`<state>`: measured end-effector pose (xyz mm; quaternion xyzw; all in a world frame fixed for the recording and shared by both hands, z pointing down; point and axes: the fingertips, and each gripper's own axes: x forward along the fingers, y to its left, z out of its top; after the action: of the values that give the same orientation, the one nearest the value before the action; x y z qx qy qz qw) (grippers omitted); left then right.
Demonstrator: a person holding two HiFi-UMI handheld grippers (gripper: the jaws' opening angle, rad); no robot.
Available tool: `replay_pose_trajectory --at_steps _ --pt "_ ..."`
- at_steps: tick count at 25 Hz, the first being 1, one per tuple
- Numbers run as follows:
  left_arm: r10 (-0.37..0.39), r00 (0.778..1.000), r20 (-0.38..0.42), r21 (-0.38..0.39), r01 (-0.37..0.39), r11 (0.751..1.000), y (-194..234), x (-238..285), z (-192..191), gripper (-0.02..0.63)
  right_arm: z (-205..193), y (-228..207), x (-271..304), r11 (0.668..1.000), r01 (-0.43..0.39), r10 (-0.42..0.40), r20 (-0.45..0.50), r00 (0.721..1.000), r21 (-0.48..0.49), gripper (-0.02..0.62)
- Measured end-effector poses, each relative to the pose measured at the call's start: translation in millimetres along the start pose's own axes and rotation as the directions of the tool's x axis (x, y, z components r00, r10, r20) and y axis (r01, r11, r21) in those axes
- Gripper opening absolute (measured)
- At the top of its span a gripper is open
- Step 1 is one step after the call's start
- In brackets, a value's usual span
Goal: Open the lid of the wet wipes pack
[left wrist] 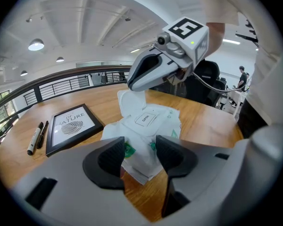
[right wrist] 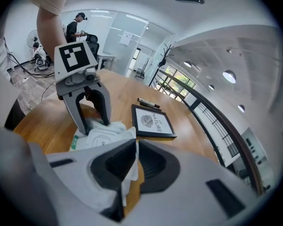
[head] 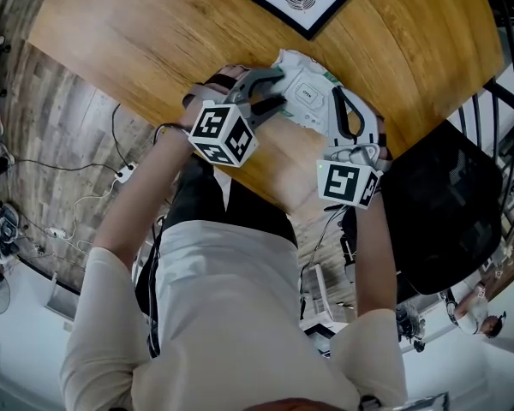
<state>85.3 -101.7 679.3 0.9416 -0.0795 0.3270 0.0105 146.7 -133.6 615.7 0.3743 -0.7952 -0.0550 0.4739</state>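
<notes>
Two grippers shared one pack. The right gripper (right wrist: 136, 145) was pinched nearly shut on the thin white lid flap (left wrist: 131, 101), which stood raised above the wet wipes pack (left wrist: 148, 121). The left gripper (left wrist: 140, 150) clamped the pack's near end against the wooden table (left wrist: 205, 126). A harder pull risked tearing the flap, or dragging the pack out of the left hold.

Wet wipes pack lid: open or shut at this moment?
Partly open. In the left gripper view the lid stands up off the wet wipes pack, its top edge pinched between the right gripper jaws.
</notes>
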Motion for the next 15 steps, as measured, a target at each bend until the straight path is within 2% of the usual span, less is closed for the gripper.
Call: replay_pose_trajectory --at_steps 10,15 --pt "0.006 1.0 0.0 -0.008 -0.006 1.0 0 2 -1 0.202 -14 -17 33 1.0 0.023 -0.023 -0.025 0.999 0.002 0.02" --pt "0.006 1.0 -0.01 -0.007 -0.006 1.0 1 1 -2 0.204 -26 -14 47 1.0 0.007 -0.009 -0.077 0.997 -0.022 0.021"
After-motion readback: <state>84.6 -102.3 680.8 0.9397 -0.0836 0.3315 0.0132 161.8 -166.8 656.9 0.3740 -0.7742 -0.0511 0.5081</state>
